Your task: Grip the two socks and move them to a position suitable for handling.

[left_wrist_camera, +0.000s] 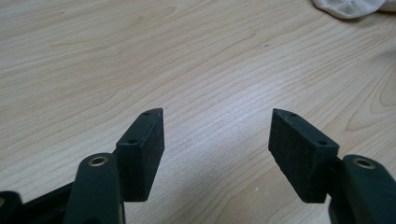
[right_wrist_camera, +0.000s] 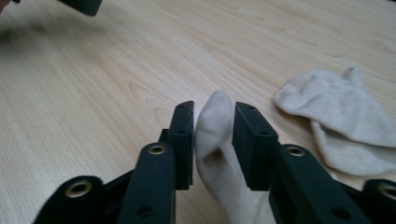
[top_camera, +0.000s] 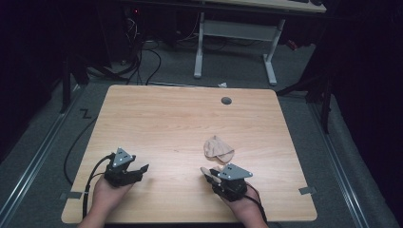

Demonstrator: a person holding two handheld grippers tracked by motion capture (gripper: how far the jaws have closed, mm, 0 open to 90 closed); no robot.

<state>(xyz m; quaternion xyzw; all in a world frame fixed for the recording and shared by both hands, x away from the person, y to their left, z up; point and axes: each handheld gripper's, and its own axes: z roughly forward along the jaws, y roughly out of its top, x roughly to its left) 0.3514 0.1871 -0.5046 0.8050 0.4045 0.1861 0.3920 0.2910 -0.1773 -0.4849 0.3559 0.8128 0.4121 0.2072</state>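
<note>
A crumpled beige sock point(top_camera: 219, 149) lies on the wooden table point(top_camera: 180, 118), right of centre; in the right gripper view the same sock point(right_wrist_camera: 338, 112) is spread flat to the right of the jaws. A second beige sock point(right_wrist_camera: 215, 135) is pinched between the jaws of my right gripper point(right_wrist_camera: 213, 106), its toe end poking up between them. In the high view my right gripper point(top_camera: 209, 173) rests near the front edge, just below the lying sock. Over at the front left, my left gripper point(top_camera: 139, 171) is open with nothing between its fingers, and its own view has the gripper point(left_wrist_camera: 218, 114) over bare wood.
A grey cable grommet point(top_camera: 226, 100) sits near the table's far edge. Behind the table stands a white-legged desk point(top_camera: 235, 31) with cables on the floor. An edge of the lying sock point(left_wrist_camera: 350, 7) reaches the top right of the left gripper view.
</note>
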